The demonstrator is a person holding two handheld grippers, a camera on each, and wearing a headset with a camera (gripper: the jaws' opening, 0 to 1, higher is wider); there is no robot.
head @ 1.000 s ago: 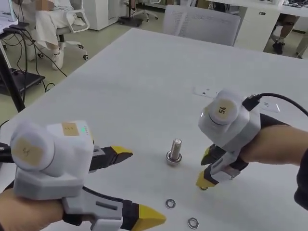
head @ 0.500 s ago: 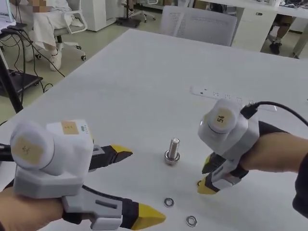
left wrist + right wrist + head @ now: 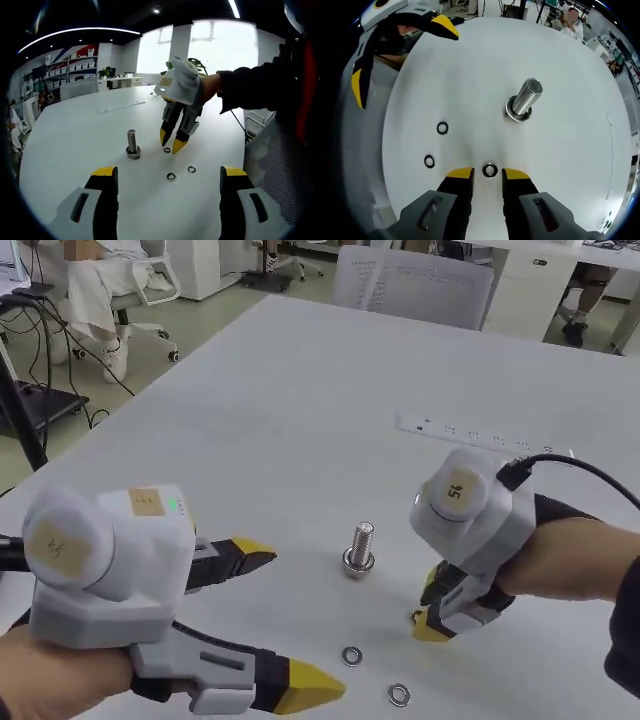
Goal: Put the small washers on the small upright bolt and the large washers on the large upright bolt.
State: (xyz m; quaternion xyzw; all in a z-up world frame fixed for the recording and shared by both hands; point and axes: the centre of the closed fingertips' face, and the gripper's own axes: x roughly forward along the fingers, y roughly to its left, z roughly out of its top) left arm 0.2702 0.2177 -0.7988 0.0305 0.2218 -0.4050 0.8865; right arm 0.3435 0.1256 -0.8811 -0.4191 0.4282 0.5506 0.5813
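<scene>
1. The right gripper [image 3: 432, 612] points down at the counter [image 3: 300, 420] in the right middle of the head view. Its fingers [image 3: 461, 174] stand slightly apart, with one washer [image 3: 490, 170] lying flat between the yellow tips and not yet gripped.
2. The step in hand looks like picking up that washer. To do it well, keep the tips low against the counter and centre the ring between them. Close slowly, so the thin edge does not skid or flip away.
3. The bolt [image 3: 524, 100] stands upright above and to the right of the washer in the right gripper view, near it but apart. Once lifted, the ring should be held level, with its hole lined up over the bolt's top before release. I cannot tell whether this is the small or the large bolt.
4. The left gripper [image 3: 285, 620] sits at the lower left of the head view, with its fingers [image 3: 105, 172] wide apart and holding nothing.
5. A second washer [image 3: 442, 128] and a third washer [image 3: 429, 161] lie loose at the left of the right gripper view, apart from each other.
6. The washers are thin, flat, shiny metal rings. The bolt is a bright threaded cylinder with a wider collar at its foot, and I cannot tell whether that is its head or a washer already on it. The counter is smooth, matte white and probably slippery.
</scene>
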